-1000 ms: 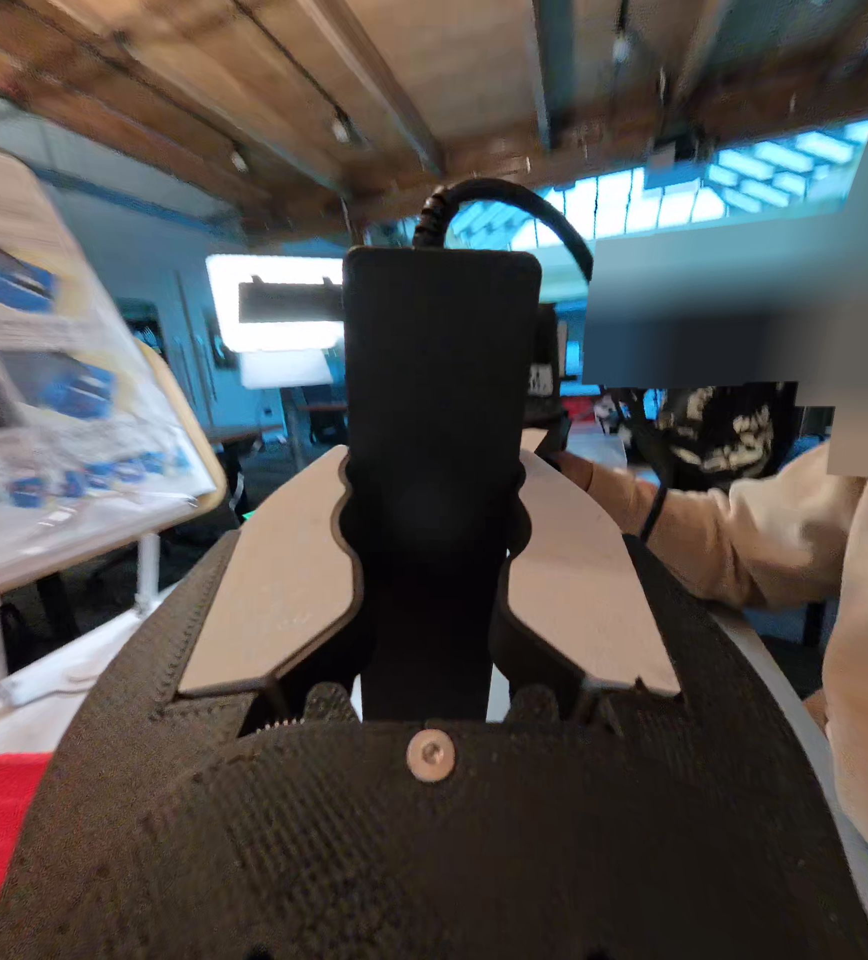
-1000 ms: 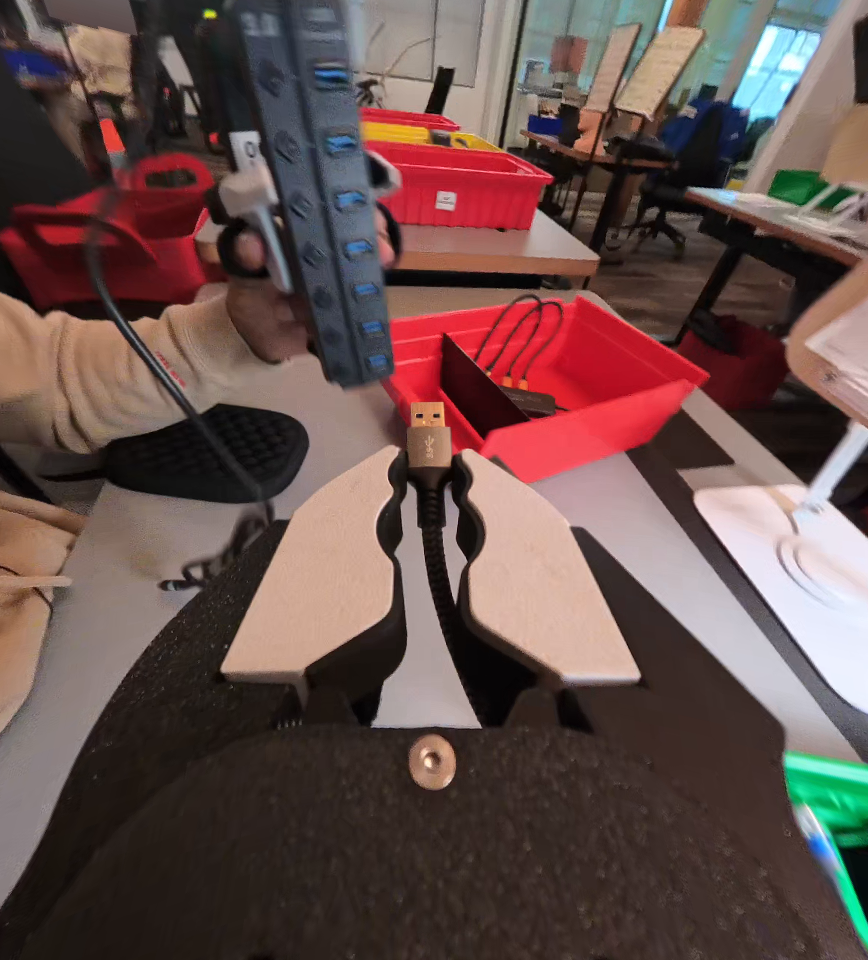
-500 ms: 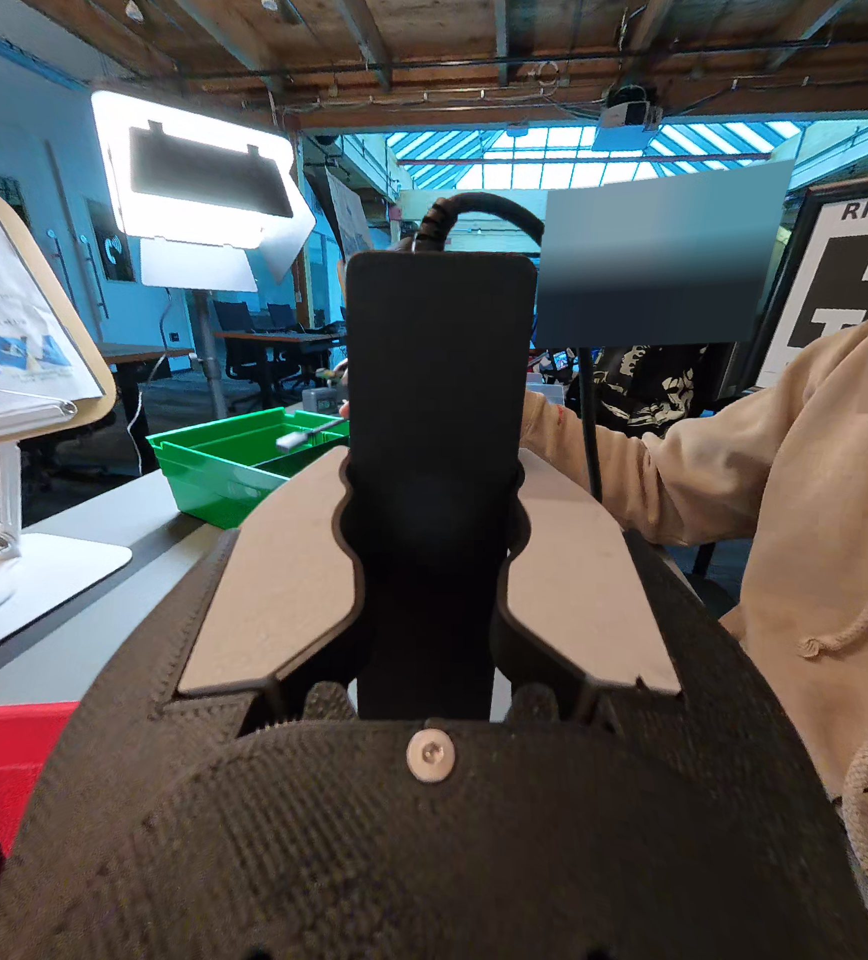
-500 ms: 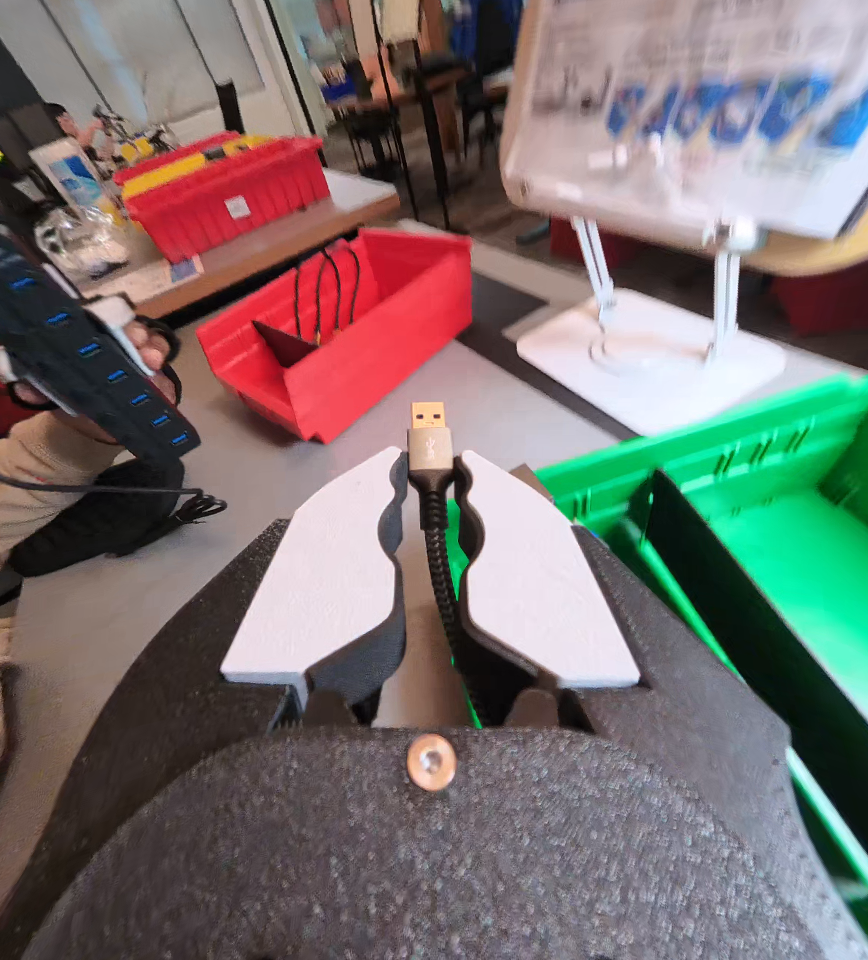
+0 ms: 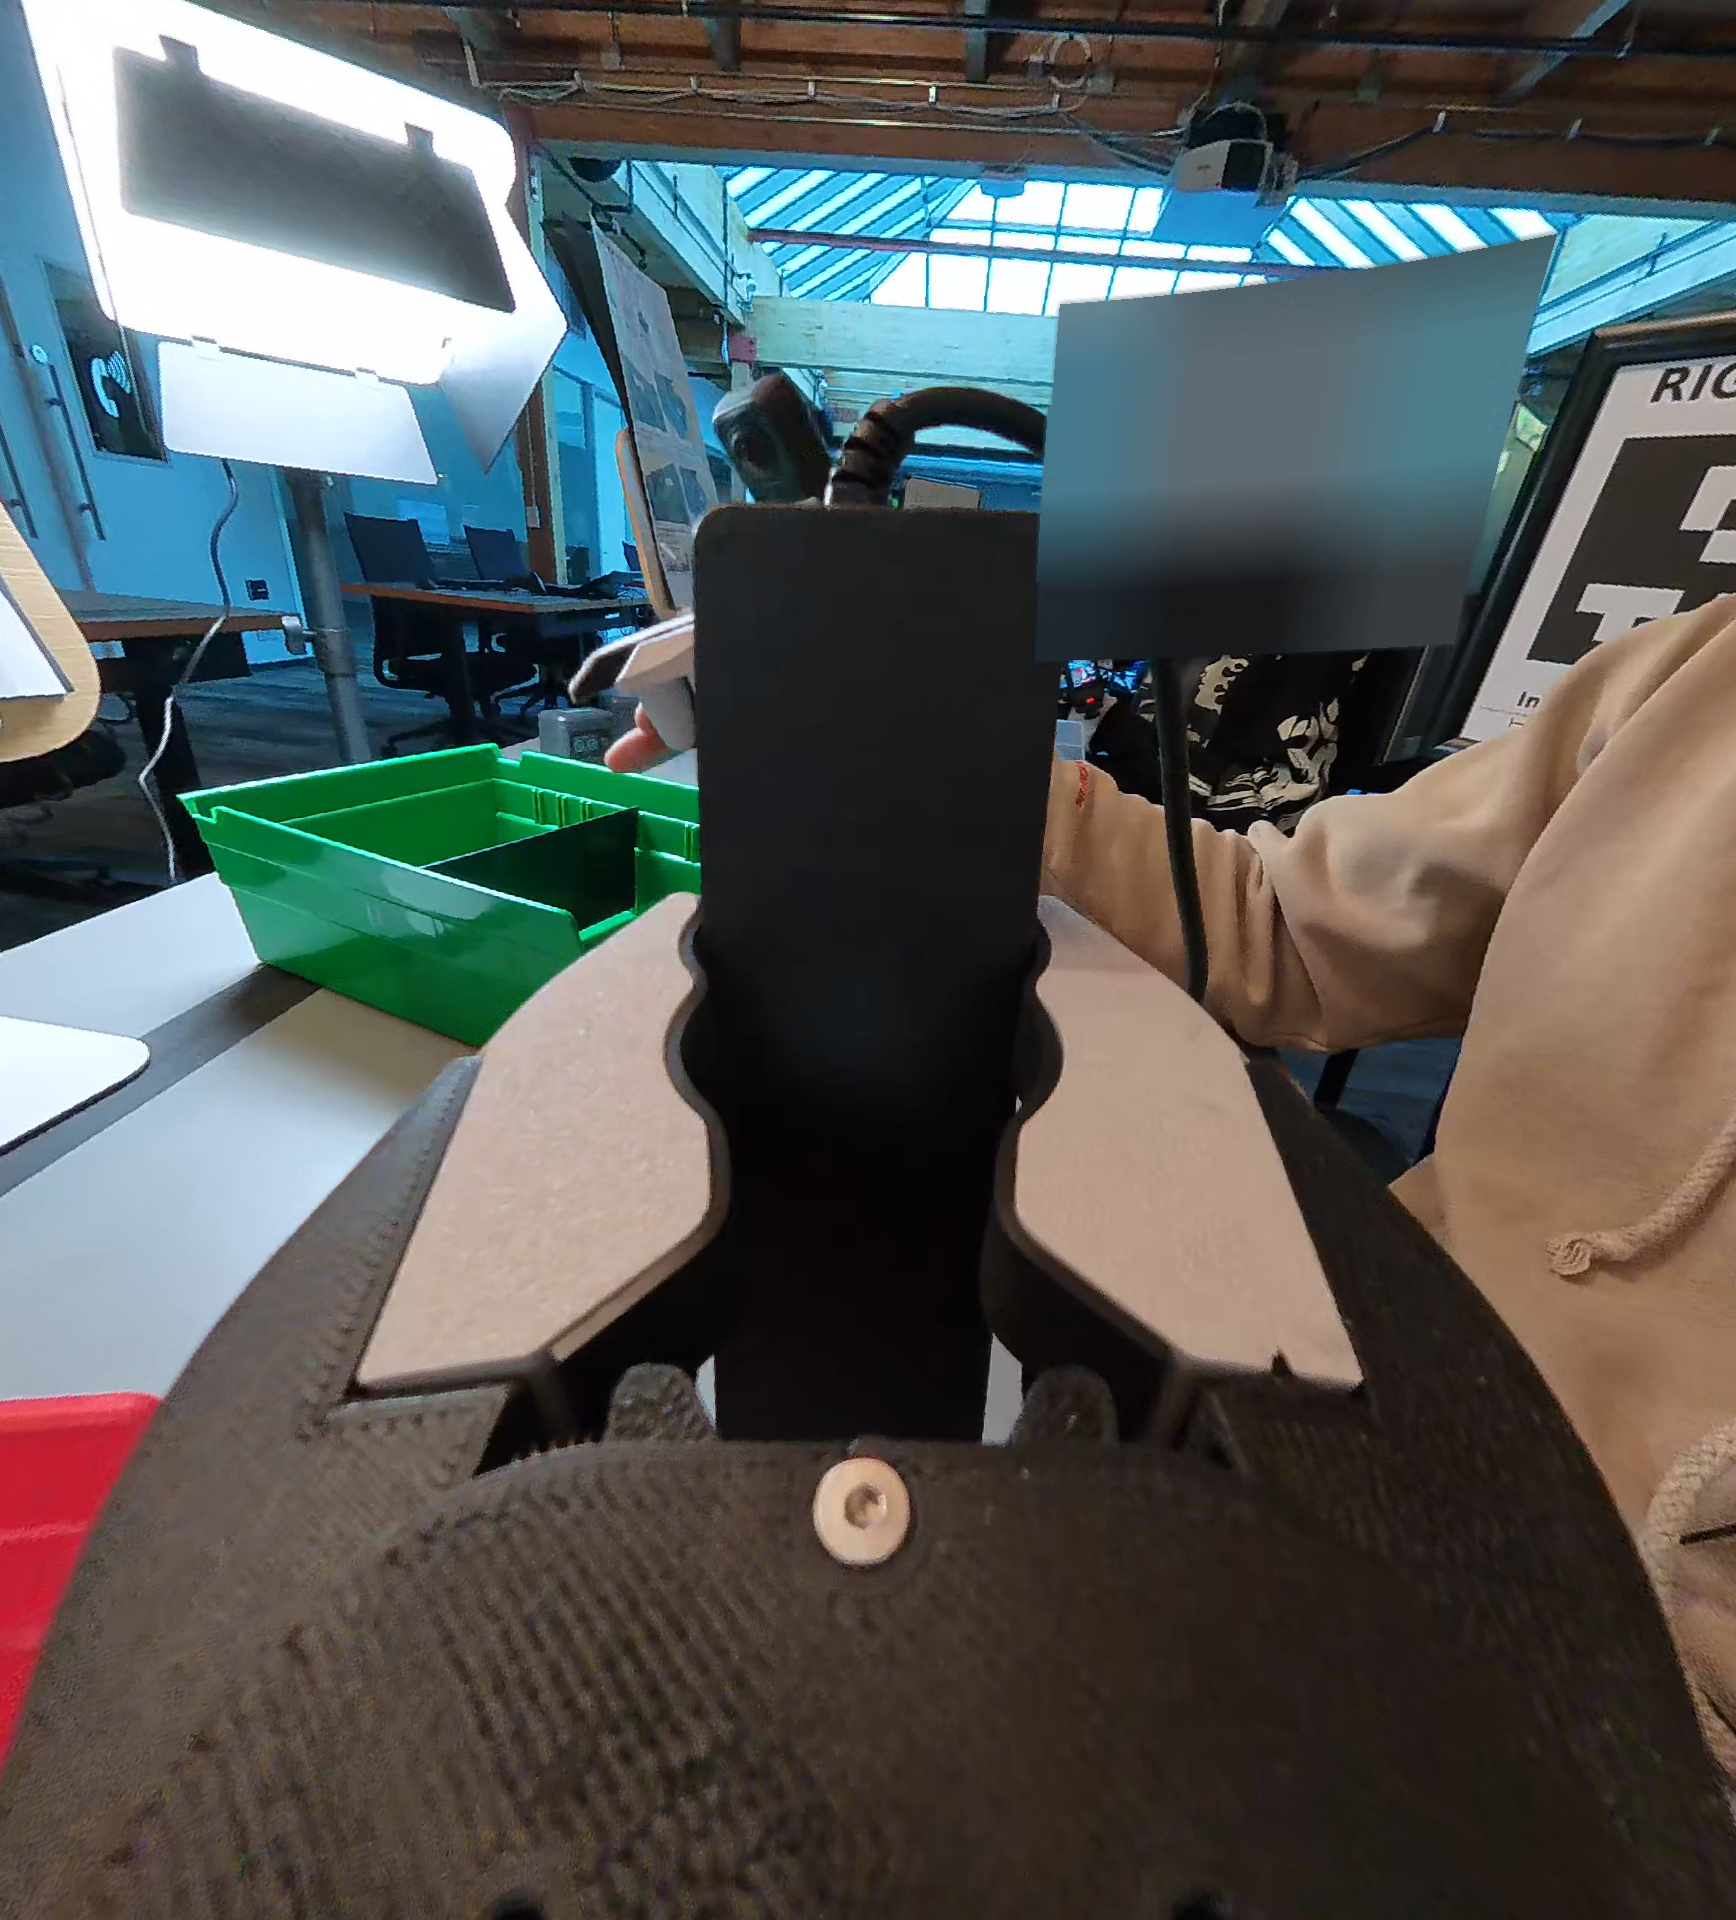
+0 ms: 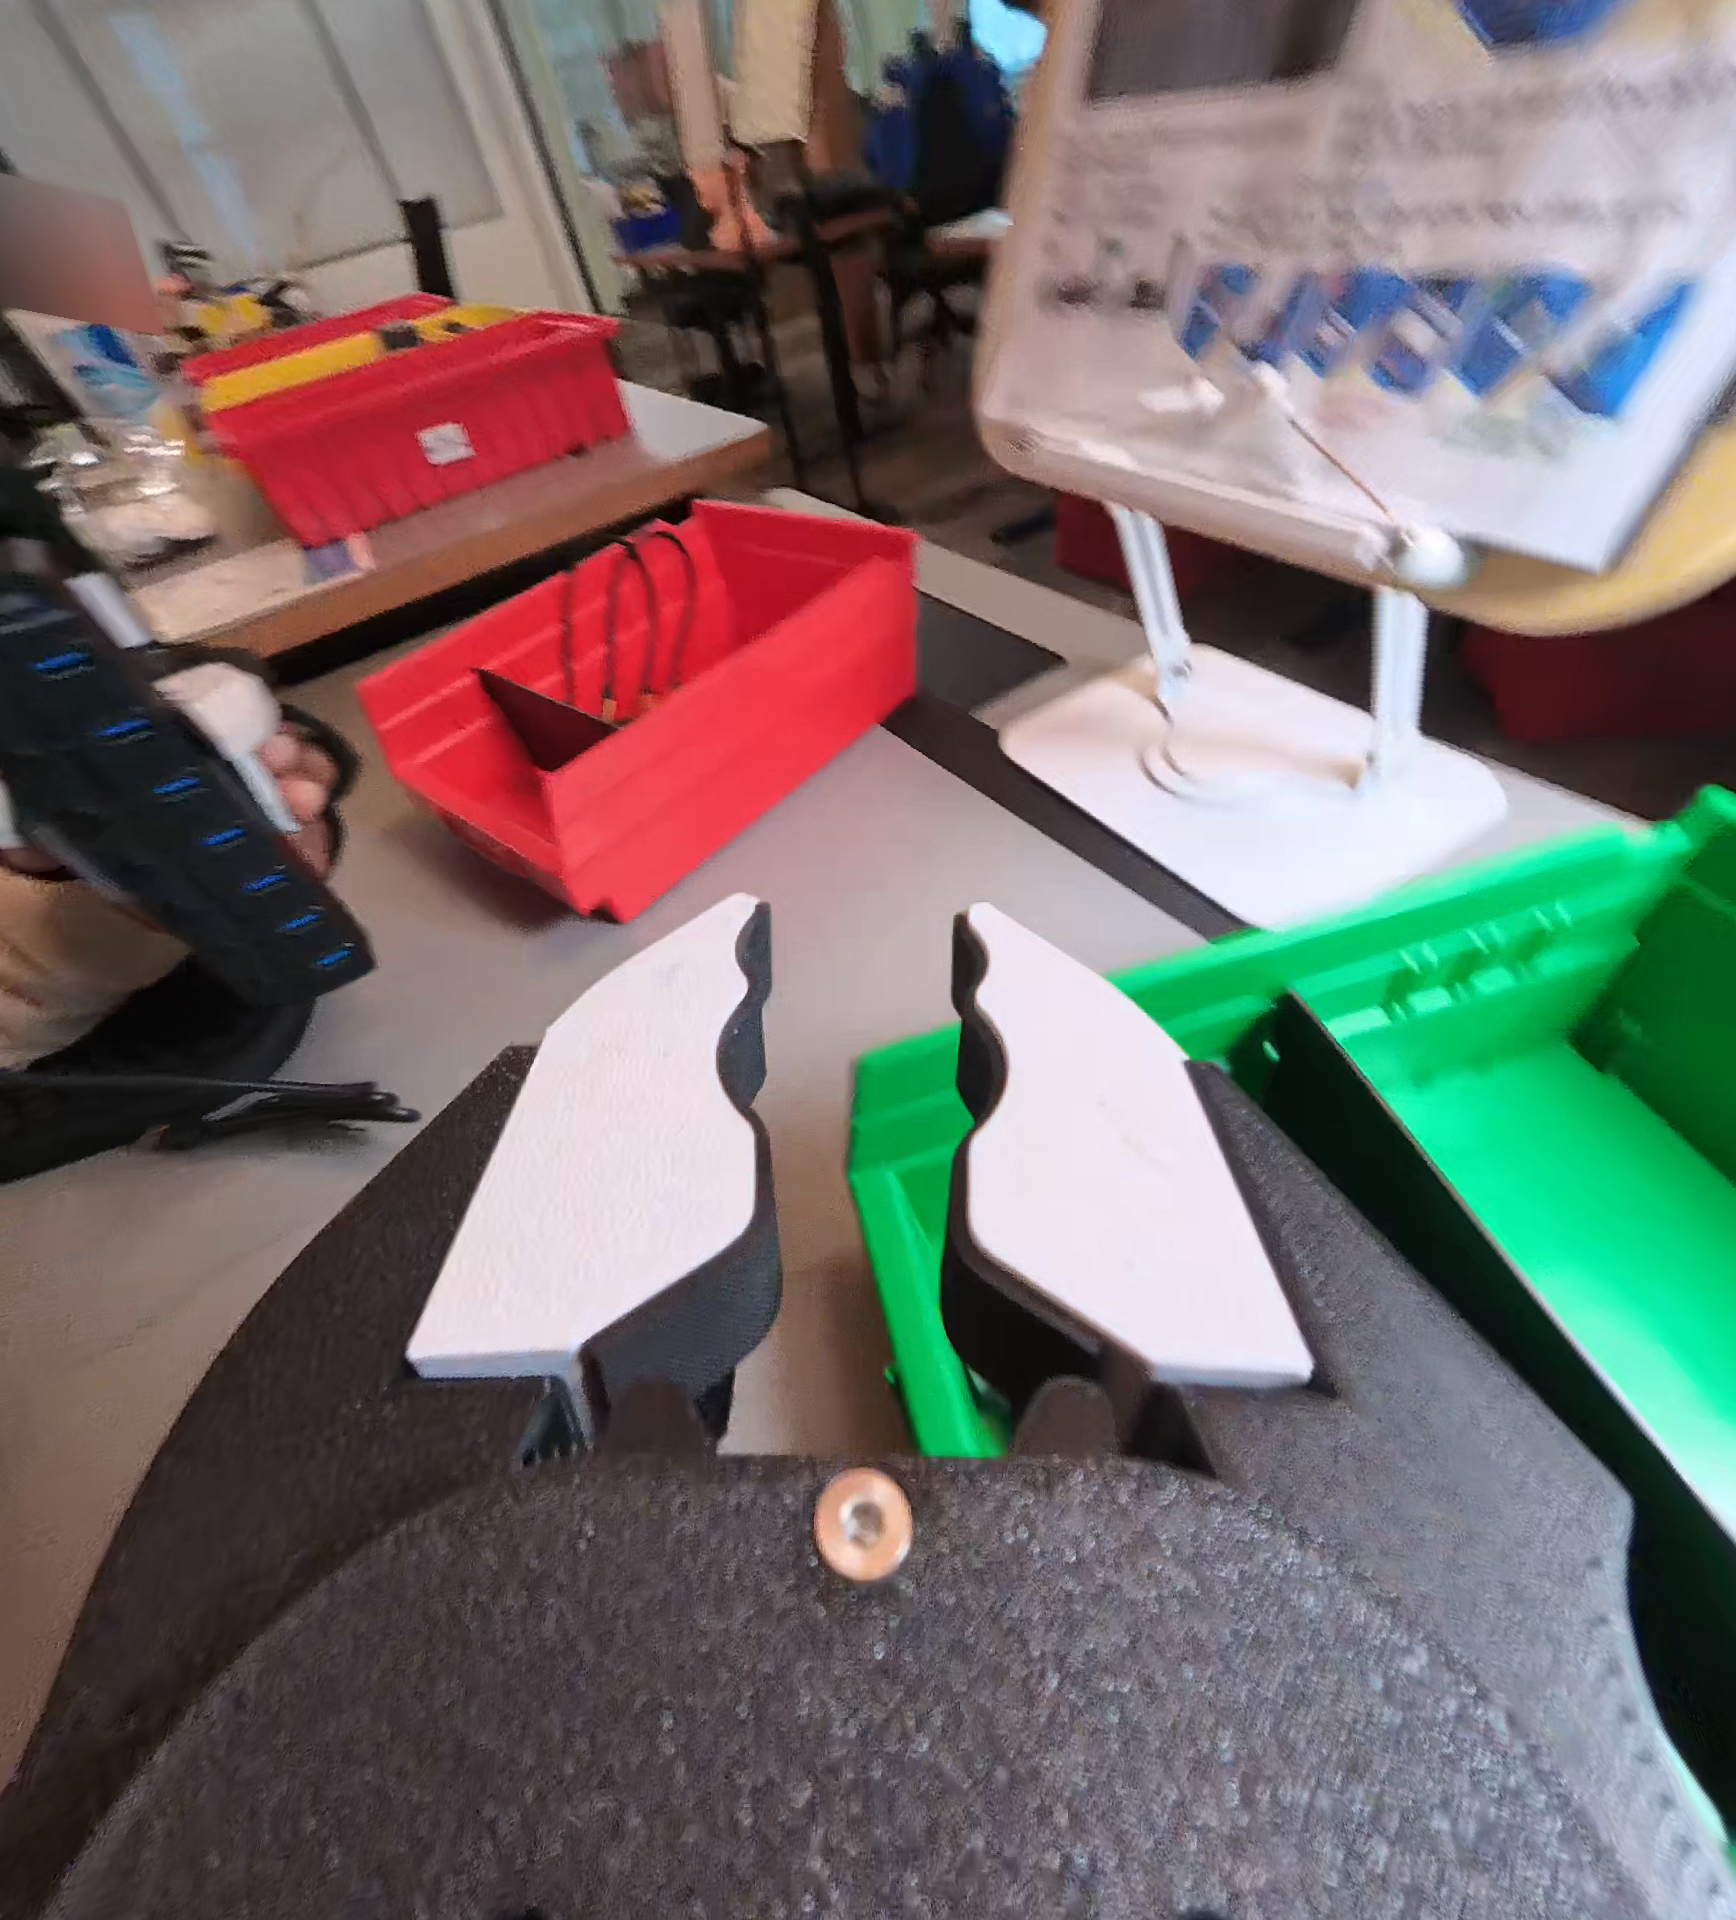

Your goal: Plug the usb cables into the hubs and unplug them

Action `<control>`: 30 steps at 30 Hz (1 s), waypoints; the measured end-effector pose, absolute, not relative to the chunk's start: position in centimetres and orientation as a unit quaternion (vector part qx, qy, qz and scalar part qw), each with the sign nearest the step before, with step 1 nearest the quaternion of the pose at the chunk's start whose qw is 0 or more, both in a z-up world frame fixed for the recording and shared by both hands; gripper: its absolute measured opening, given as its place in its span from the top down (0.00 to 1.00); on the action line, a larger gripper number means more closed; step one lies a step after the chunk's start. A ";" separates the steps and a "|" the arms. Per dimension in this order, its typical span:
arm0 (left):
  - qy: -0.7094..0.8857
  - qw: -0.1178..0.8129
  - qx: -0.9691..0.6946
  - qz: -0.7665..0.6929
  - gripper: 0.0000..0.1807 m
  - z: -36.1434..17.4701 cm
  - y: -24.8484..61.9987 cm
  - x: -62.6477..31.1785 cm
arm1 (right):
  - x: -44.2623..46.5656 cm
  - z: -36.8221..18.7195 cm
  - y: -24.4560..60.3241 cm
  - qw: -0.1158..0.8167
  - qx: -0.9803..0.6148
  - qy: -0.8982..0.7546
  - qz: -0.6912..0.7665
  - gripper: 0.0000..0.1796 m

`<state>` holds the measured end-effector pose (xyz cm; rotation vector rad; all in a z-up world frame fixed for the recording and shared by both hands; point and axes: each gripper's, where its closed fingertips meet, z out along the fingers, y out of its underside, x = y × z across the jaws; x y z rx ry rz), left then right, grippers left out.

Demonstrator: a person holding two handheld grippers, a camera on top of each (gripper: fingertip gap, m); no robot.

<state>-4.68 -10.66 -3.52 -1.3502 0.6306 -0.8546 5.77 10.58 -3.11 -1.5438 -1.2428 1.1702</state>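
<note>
My left gripper [image 5: 864, 935] is shut on a long black USB hub [image 5: 864, 790] and holds it upright in the air; its thick black cord [image 5: 1181, 831] hangs down on the right. The hub also shows in the right wrist view [image 6: 147, 790] at the left, tilted, with a row of blue ports facing me. My right gripper [image 6: 859, 925] is open and empty above the near corner of the green bin [image 6: 1466, 1091]. The USB cable it held is out of sight. Several black cables [image 6: 635, 623] lie in the red bin [image 6: 656, 717].
A grey table [image 6: 220, 1299] carries the bins. A white document stand [image 6: 1248, 779] with a printed sheet stands at the back right. A person's cream sleeve [image 5: 1415, 883] is on the right of the left wrist view. Another red bin [image 6: 407, 436] sits on a farther table.
My right gripper has opened and the gold-tipped USB cable has gone from it. It swung right from the hub to the green bin. My left gripper still holds the hub.
</note>
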 end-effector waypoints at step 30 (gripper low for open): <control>0.297 0.597 -0.613 -0.423 0.74 -4.0 -12.3 -3.4 | 3.6 1.2 -10.0 0.374 -0.282 -0.752 0.464 0.86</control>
